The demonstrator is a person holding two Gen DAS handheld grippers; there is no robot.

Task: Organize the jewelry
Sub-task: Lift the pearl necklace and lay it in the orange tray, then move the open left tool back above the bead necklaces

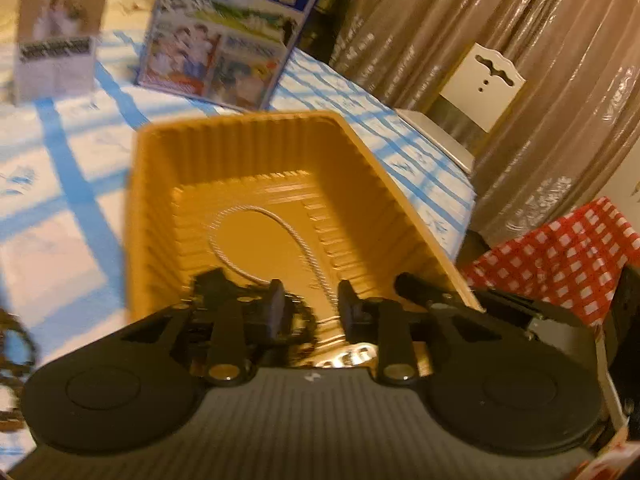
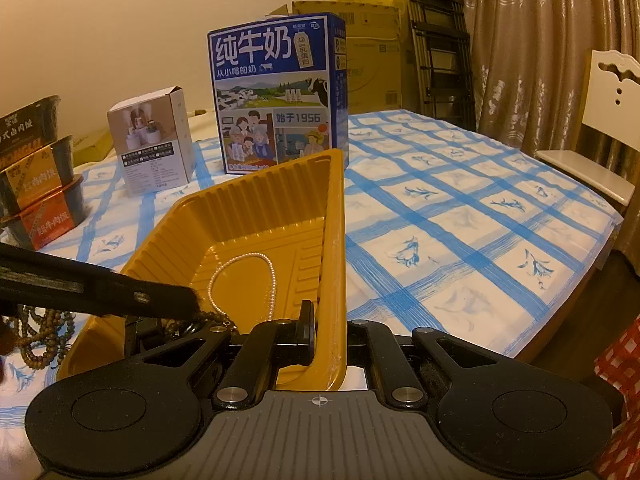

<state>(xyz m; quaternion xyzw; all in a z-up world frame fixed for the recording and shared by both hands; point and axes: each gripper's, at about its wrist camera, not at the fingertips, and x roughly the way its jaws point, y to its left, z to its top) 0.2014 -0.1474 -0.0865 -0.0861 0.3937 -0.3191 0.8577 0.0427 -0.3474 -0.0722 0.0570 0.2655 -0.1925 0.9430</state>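
While the right gripper [image 2: 326,340] clamped the ribbed yellow plastic tray [image 2: 256,216] wall, a dark bead chain [image 2: 208,316] dangled at lower left.
The left gripper [image 1: 308,304], fingers apart, should release it beside the white pearl necklace [image 1: 276,236] at tray centre.

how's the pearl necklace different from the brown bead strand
The pearl necklace is pale with tiny beads; the brown bead strand is dark with larger, wood-coloured beads. The pearl necklace lies in a single open loop; the brown bead strand is piled in several overlapping loops. The pearl necklace sits inside the yellow tray; the brown bead strand rests on the blue-checked tablecloth beside the tray. Both are beaded strings.
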